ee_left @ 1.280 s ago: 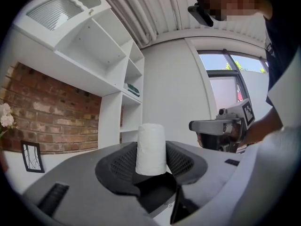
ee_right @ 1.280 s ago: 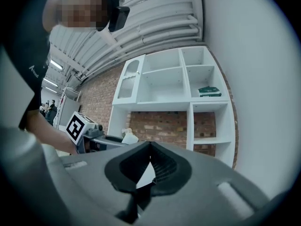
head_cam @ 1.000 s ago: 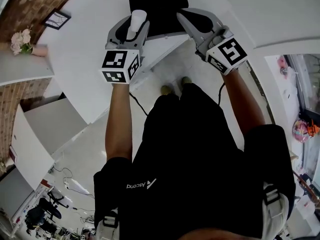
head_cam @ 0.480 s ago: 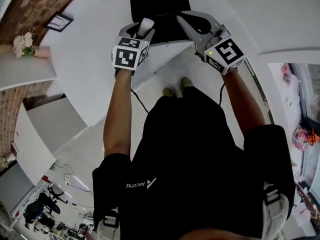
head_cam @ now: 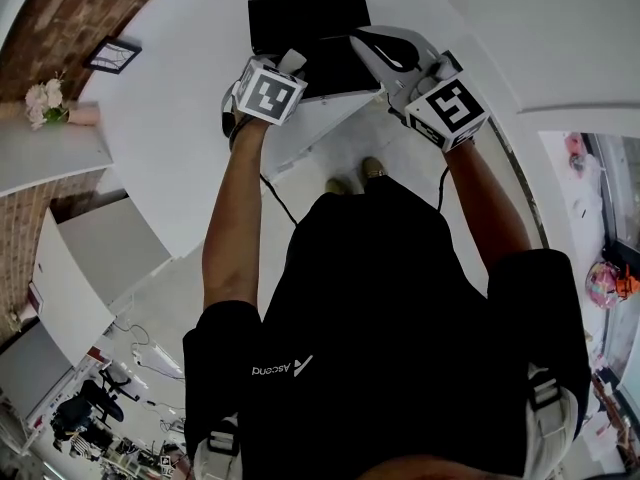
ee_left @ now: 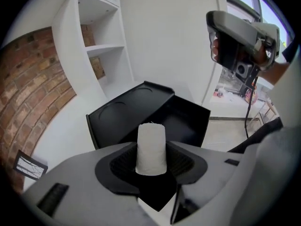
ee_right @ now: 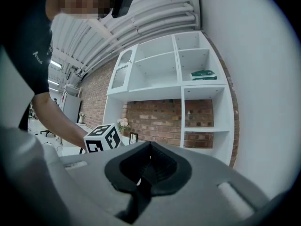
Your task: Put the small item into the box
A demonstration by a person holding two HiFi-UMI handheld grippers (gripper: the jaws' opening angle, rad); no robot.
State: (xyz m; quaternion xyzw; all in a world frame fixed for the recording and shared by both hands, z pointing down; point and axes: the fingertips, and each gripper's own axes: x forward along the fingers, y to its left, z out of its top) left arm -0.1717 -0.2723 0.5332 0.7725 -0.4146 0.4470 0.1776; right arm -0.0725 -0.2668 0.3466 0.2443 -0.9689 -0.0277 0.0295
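Just short of the black box (ee_left: 188, 119): L gripper (ee_left: 151, 167) clamped on the small white item (ee_left: 150, 140).
Item stands upright betw. the L pads, gripped round its lower part, top half sticking clear above them. Box sits open on the white worktop (head_cam: 170, 108) w/ its lid laid back, right ahead of the item. R gripper (ee_right: 141, 173) is closed on nothing, near the box's right side. Item looks like a matte, slightly tapered roll: prob. light, maybe a bit soft, so a hard squeeze could dent it; doesn't look slippery. W/ that taper a low hold could let it squirm upward, so a mid-height grip on the sides seems safer. No obvious fragility.
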